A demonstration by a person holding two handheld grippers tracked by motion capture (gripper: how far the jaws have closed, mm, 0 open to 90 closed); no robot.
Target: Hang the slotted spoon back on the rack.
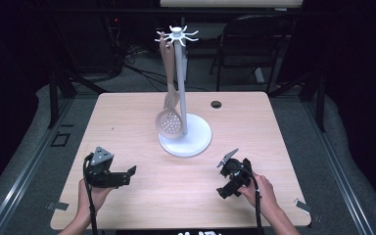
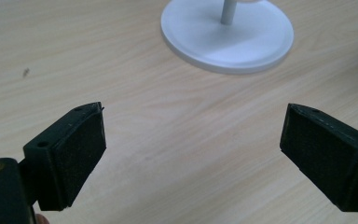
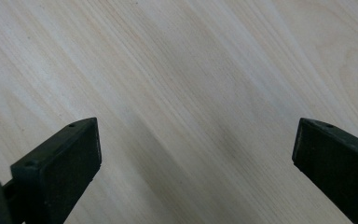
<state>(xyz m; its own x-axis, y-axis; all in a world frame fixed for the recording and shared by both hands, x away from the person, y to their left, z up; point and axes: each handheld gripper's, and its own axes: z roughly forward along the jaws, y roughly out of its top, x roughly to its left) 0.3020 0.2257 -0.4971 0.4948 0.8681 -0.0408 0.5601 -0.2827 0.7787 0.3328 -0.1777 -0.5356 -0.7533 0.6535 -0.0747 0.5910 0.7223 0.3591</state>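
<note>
A white utensil stand (image 1: 179,83) rises from a round base (image 1: 191,142) at the middle of the wooden table (image 1: 254,127). A beige slotted spoon (image 1: 169,122) hangs from one of its top hooks, bowl down beside the pole. My left gripper (image 1: 129,175) is held low near the front left and points right toward the base; its jaws stand open and empty. In the left gripper view the left gripper (image 2: 193,144) frames bare wood, with the base (image 2: 227,39) ahead. My right gripper (image 1: 227,178) is at the front right, and the right gripper (image 3: 196,154) stands open over bare table.
A small dark cable hole (image 1: 216,104) sits near the table's far edge. Behind the table stands a black chair (image 1: 254,34), with cables on the floor. The surroundings are dark.
</note>
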